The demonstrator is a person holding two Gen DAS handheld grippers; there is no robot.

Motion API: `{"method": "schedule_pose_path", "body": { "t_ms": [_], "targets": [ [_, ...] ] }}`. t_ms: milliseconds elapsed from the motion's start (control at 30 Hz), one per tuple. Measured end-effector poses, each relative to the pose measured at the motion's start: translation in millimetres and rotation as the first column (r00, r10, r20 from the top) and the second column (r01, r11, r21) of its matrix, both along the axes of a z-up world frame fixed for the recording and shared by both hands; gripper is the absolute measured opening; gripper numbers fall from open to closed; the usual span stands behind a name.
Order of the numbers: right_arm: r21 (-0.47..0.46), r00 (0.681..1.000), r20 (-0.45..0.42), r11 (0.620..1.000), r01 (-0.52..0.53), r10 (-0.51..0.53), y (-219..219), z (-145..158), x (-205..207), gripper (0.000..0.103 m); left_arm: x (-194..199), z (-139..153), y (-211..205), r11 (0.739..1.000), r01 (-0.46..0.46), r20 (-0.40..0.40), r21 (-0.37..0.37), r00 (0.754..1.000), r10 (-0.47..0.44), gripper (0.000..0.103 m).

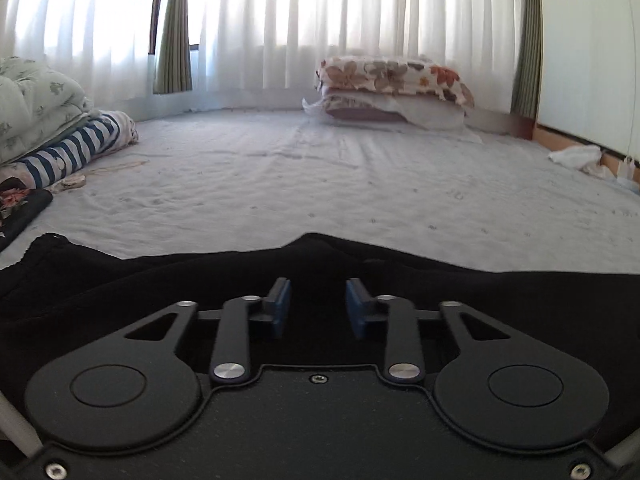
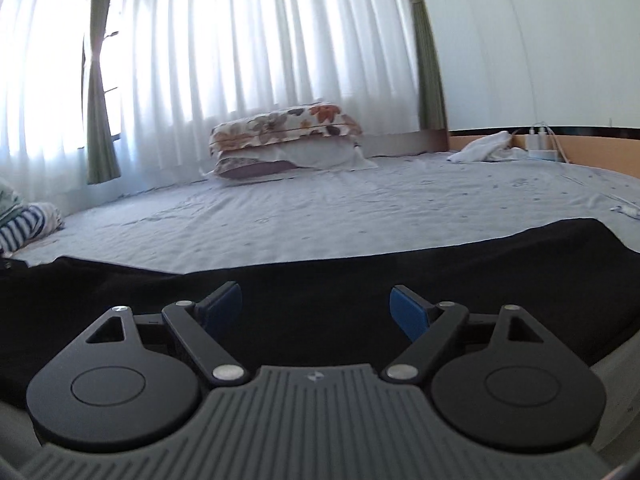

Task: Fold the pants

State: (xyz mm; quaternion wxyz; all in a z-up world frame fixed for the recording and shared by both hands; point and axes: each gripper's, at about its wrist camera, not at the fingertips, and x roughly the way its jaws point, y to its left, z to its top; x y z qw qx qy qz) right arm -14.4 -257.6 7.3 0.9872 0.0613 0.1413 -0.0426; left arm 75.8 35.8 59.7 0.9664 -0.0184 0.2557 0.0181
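Observation:
Black pants [image 1: 320, 264] lie flat on the pale blue bed sheet [image 1: 320, 176], across the near part of both views; they also show in the right wrist view [image 2: 320, 280]. My left gripper [image 1: 318, 304] hovers low over the pants with its blue pads a moderate gap apart and nothing between them. My right gripper [image 2: 316, 308] is wide open over the pants, empty. The pants' far edge runs just beyond both sets of fingertips.
Stacked floral pillows [image 1: 392, 88] sit at the far end by white curtains. A pile of folded bedding and a striped cloth [image 1: 72, 148] lies at the left. A white cloth [image 2: 484, 146] and chargers lie by the wooden headboard [image 2: 592, 152] at right.

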Motion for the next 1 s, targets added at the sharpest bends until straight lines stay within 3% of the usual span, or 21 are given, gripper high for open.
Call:
{"method": "schedule_pose_path", "body": {
  "t_ms": [167, 267, 400, 667, 700, 767, 833, 867, 1000],
  "targets": [
    [-0.113, 0.994, -0.104, 0.992, -0.051, 0.039, 31.2, -21.8, 10.6, 0.090, 64.2, -21.8, 6.6, 0.994, -0.042, -0.159, -0.100, 0.987, 0.026, 0.014],
    [-0.157, 0.996, -0.083, 0.987, -0.031, 0.018, 39.0, -34.7, 0.8, 0.090, 97.4, -26.5, 11.7, 0.994, -0.071, -0.169, -0.078, 0.984, 0.057, 0.014],
    [-0.136, 0.996, -0.085, 0.990, -0.021, 0.010, 36.9, -34.7, -1.8, 0.093, 127.9, -30.4, 12.6, 0.995, -0.091, -0.162, -0.042, 0.983, 0.084, 0.014],
    [-0.139, 0.998, -0.061, 0.990, -0.017, 0.008, 33.7, -37.6, -3.7, 0.094, 140.6, -43.3, 8.1, 0.994, -0.107, -0.165, -0.016, 0.981, 0.103, 0.019],
    [-0.137, 0.998, -0.057, 0.990, -0.017, 0.009, 33.0, -38.6, -3.9, 0.094, 140.0, -42.5, 7.4, 0.994, -0.107, -0.166, -0.008, 0.980, 0.104, 0.023],
    [-0.138, 0.999, -0.045, 0.990, -0.020, 0.014, 32.3, -39.3, -6.3, 0.096, 136.9, -38.0, 6.9, 0.993, -0.119, -0.178, 0.006, 0.977, 0.118, 0.041],
    [-0.141, 0.999, -0.036, 0.990, -0.027, 0.022, 29.7, -37.8, -7.2, 0.099, 129.7, -31.0, 8.7, 0.991, -0.133, -0.187, 0.002, 0.974, 0.131, 0.082],
    [-0.135, 0.999, -0.032, 0.991, -0.027, 0.023, 27.5, -36.2, -8.4, 0.100, 124.1, -27.3, 9.8, 0.991, -0.135, -0.185, -0.006, 0.974, 0.131, 0.087],
    [-0.102, 0.999, 0.034, 0.994, 0.035, -0.032, 11.9, -27.6, -19.2, 0.100, 78.0, -14.8, 8.2, 0.992, -0.122, -0.134, 0.003, 0.984, 0.122, 0.088]
  ]
}}
